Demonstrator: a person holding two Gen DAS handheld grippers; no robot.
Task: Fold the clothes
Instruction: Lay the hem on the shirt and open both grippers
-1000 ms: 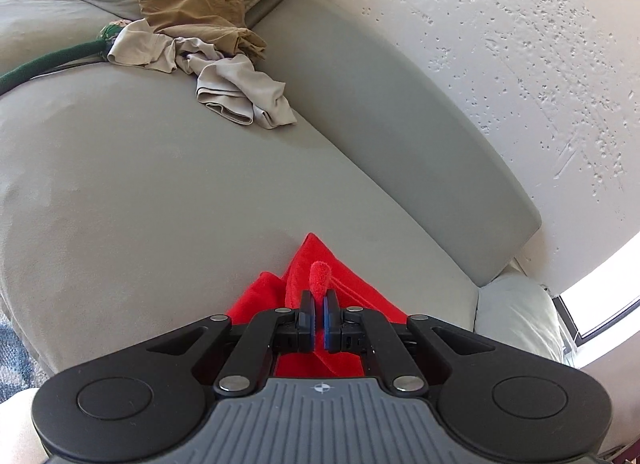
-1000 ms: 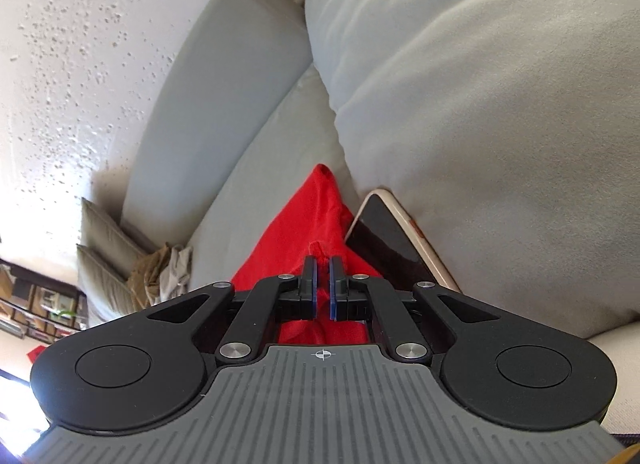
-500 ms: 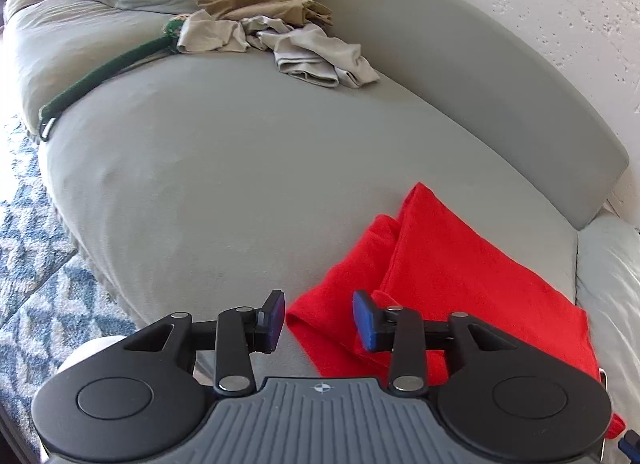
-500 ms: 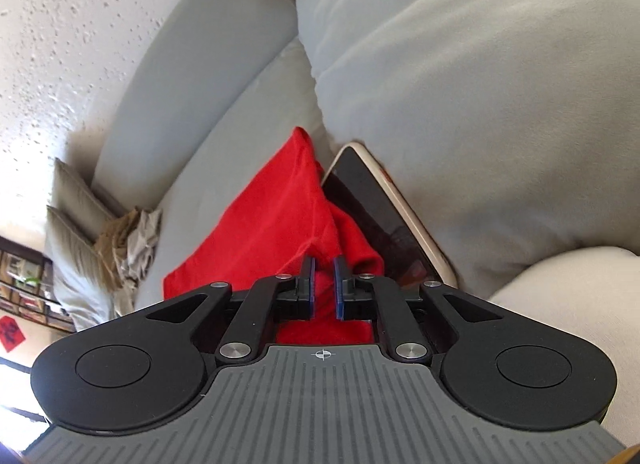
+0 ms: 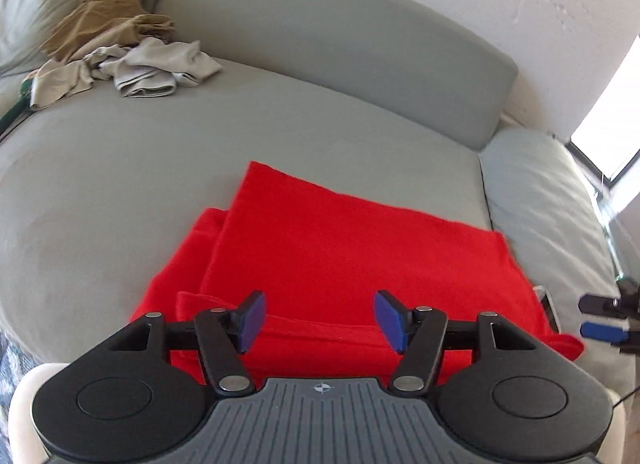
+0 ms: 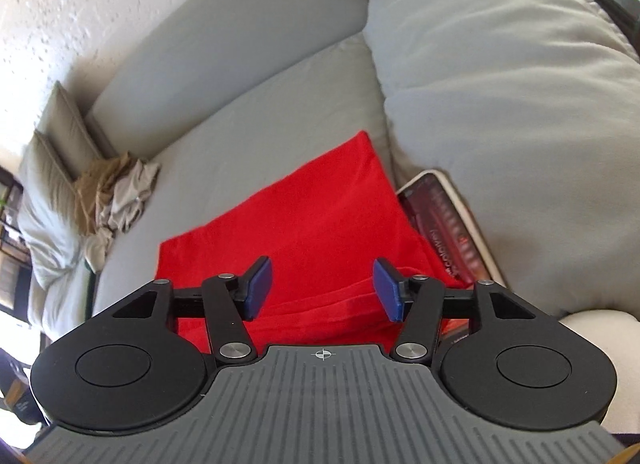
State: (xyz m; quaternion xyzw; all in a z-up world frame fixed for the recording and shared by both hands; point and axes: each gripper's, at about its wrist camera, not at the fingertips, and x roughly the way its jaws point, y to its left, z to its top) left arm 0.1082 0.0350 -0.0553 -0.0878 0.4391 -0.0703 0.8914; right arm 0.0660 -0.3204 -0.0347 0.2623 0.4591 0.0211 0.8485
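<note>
Both grippers have let go since a second ago: left gripper (image 5: 320,320) and right gripper (image 6: 322,290) hover with fingers wide, empty. Red garment (image 5: 360,248) lies folded flat on the grey sofa (image 5: 120,184), its edge over a tablet (image 6: 444,232). Soft, light, limp cloth — best pinched at corners or the near hem.

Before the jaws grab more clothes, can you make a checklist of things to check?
1. Left gripper jaws open, holding nothing: ok.
2. Right gripper jaws open, holding nothing: ok.
3. Red garment lies folded on the sofa seat: ok.
4. Red garment's edges line up: not ok, a layer sticks out at one side.
5. Phone clear of the garment: not ok, the cloth overlaps it.
6. Unfolded pile waiting: ok.
</note>
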